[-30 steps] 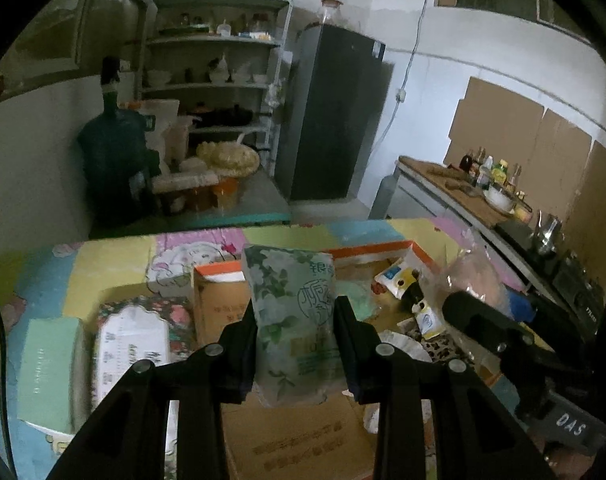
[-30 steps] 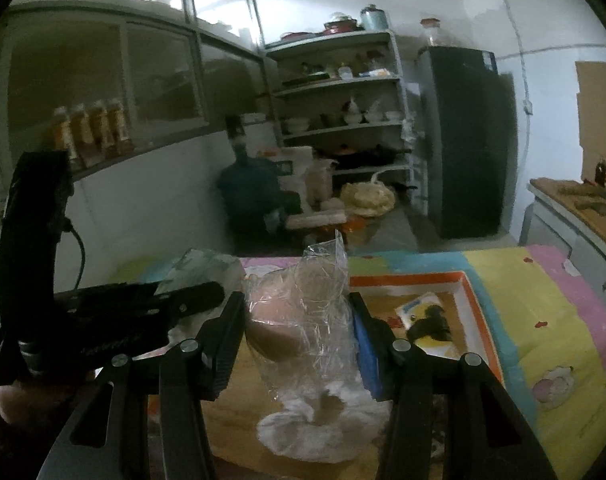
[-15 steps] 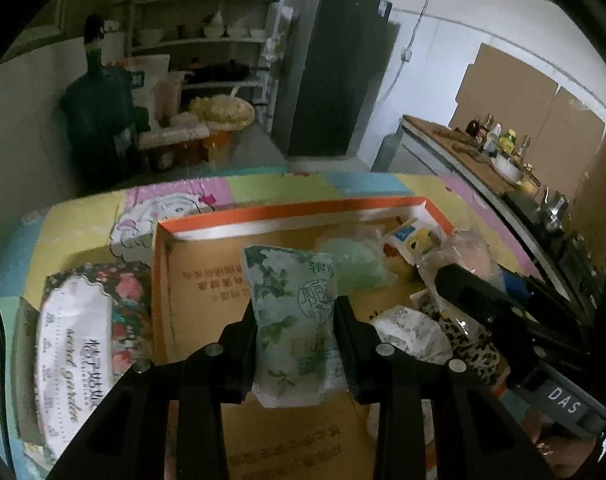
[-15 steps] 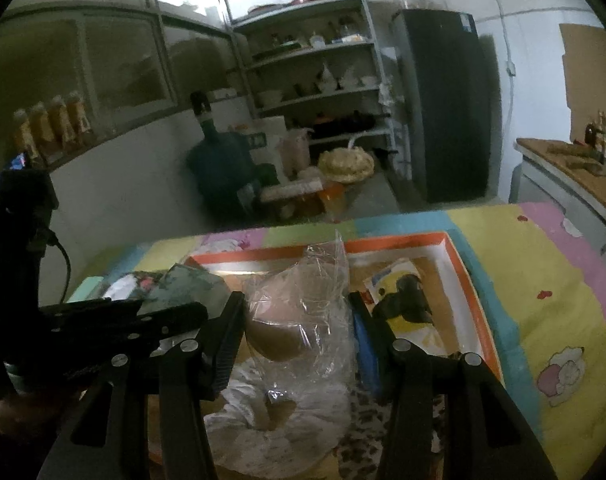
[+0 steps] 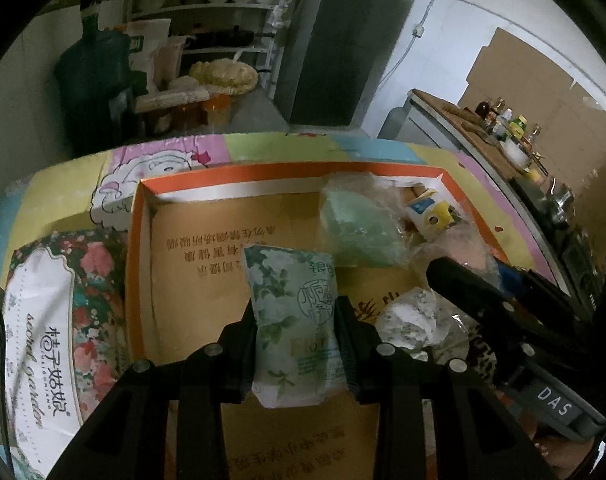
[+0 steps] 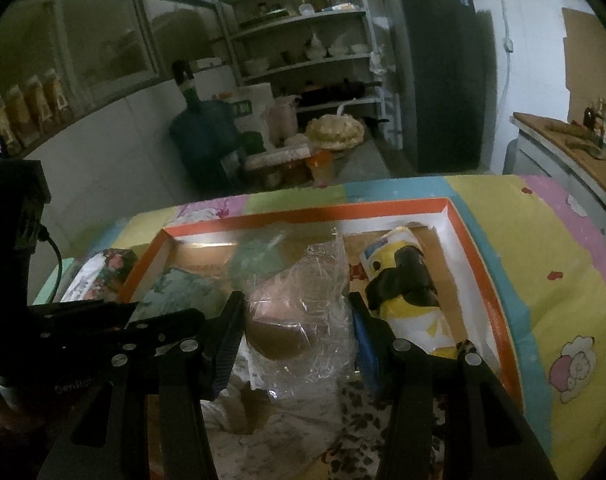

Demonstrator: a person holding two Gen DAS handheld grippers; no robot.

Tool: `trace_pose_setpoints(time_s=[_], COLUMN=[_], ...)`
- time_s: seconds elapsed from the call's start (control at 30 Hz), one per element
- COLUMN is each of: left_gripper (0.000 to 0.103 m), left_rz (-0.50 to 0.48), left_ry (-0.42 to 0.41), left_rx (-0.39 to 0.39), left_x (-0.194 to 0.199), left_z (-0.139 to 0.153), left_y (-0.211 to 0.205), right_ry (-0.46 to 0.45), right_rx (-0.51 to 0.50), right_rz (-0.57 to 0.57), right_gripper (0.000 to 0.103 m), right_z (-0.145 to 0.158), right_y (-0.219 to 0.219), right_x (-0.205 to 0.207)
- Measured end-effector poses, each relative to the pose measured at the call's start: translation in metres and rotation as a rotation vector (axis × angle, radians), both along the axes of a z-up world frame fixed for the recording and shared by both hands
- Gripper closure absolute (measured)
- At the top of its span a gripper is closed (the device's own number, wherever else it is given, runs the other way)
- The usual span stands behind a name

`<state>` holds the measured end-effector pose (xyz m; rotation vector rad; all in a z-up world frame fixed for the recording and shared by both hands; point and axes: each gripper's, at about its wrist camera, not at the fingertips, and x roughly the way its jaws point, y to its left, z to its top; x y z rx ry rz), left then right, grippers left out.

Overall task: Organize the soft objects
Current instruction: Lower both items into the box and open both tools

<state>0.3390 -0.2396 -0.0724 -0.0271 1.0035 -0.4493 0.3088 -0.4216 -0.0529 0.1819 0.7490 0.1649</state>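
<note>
While both units hang over the orange-rimmed shallow cardboard box (image 5: pixel 239 172), each has a load. Left gripper (image 5: pixel 296 336): jaws part open, pads pressed on both sides of a green-and-white floral soft tissue pack (image 5: pixel 293 316), held upright and clear of the box floor. Right gripper (image 6: pixel 297 320): jaws about half open, clamped on a crinkled clear plastic bag with a brown-pink soft item inside (image 6: pixel 299 312); whether the bag's bottom touches the pile below it, cannot tell.

Just under the right gripper: a white crumpled cloth (image 6: pixel 263 420) and a leopard-print fabric (image 6: pixel 363 412) on the box floor. Right of that gripper, inside the box, a yellow, white and black plush toy (image 6: pixel 407 292) lies along the right wall. Ahead of the left gripper, toward the box's far right corner: a pale green soft block in clear wrap (image 5: pixel 355 228).

Left of the left gripper, outside the box and just beside its wall: a large floral-print tissue pack with a white label (image 5: pixel 51 320). Box and pack sit on a pastel cartoon-print cover (image 6: pixel 543 248) over the worktop.
</note>
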Motion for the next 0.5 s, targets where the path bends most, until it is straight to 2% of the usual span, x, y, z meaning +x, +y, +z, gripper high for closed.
trace_pose_setpoints(time_s=[0.33,0.5], left_gripper=[0.064,0.06], left_rz=[0.003,0.002], left_ry=[0.049,0.045], left_rx=[-0.021,-0.013], left_x=[0.0061,0.0069], left_z=[-0.0062,-0.0073], left_y=[-0.0017,-0.0015], right_ry=[0.037,0.049], right_rx=[-0.009,-0.006], right_rz=[-0.002,-0.005], right_gripper=[0.051,0.049], right_z=[-0.0074,-0.0101], right_y=[0.0014,0.0015], right_x=[0.0056,0.0086])
